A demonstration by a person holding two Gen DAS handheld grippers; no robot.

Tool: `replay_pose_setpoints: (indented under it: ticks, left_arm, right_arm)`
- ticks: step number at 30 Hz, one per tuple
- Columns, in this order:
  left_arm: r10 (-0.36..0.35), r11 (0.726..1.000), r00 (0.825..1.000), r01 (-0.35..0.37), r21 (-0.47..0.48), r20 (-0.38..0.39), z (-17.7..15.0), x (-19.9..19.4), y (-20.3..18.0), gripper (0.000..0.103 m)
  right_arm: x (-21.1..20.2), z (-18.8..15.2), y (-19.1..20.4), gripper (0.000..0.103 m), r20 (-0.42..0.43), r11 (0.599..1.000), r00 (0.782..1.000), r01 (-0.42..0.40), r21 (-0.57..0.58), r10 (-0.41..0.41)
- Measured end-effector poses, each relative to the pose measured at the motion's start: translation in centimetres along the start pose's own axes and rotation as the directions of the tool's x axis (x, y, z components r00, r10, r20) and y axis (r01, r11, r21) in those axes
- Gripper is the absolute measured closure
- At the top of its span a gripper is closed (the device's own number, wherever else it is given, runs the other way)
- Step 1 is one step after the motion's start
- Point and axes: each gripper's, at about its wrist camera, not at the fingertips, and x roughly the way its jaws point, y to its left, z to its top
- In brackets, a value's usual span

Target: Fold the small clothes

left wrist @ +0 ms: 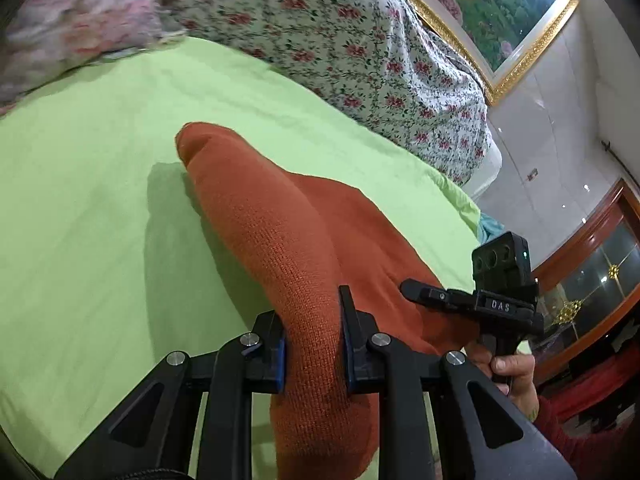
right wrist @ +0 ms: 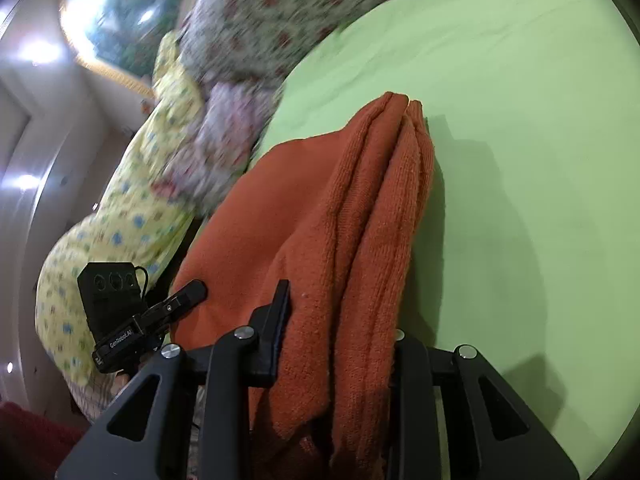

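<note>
An orange knitted garment (left wrist: pixel 280 216) lies over the green bedsheet (left wrist: pixel 100 184), lifted at its near edge. My left gripper (left wrist: pixel 312 344) is shut on a bunched fold of it, the cloth squeezed between both pads. In the right wrist view the same orange garment (right wrist: pixel 360 216) hangs in several folds, and my right gripper (right wrist: pixel 340 344) is shut on it; its right finger is hidden behind the cloth. The right gripper (left wrist: pixel 416 292) also shows in the left wrist view, held by a hand (left wrist: pixel 516 372) at the garment's right edge. The left gripper (right wrist: pixel 192 292) appears in the right wrist view at the garment's left edge.
A floral quilt (left wrist: pixel 360 40) is heaped at the back of the bed, with a pink floral pillow (left wrist: pixel 72 20) to its left. A yellow patterned cover (right wrist: pixel 132 208) lies beside the bed. A framed picture (left wrist: pixel 500 8) hangs on the wall, and a wooden cabinet (left wrist: pixel 592 264) stands to the right.
</note>
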Motion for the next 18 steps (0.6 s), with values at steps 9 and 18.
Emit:
replay_pose_setpoints:
  ticks: [9,18]
  left_arm:
    - [0.006,0.996,0.999,-0.01,-0.094,-0.038,-6.9,-2.4,5.4,0.081]
    - [0.092,0.993,0.994,-0.096,-0.074,-0.058,-7.2,-1.6,5.4,0.061]
  right_arm:
    - [3.1,-6.7,1.6,0.073,-0.042,1.0,0.999,-0.008,0.017,0.008]
    - [2.8,-7.1,2.2,0.054,-0.019,0.986,0.986,0.163,-0.04,-0.164]
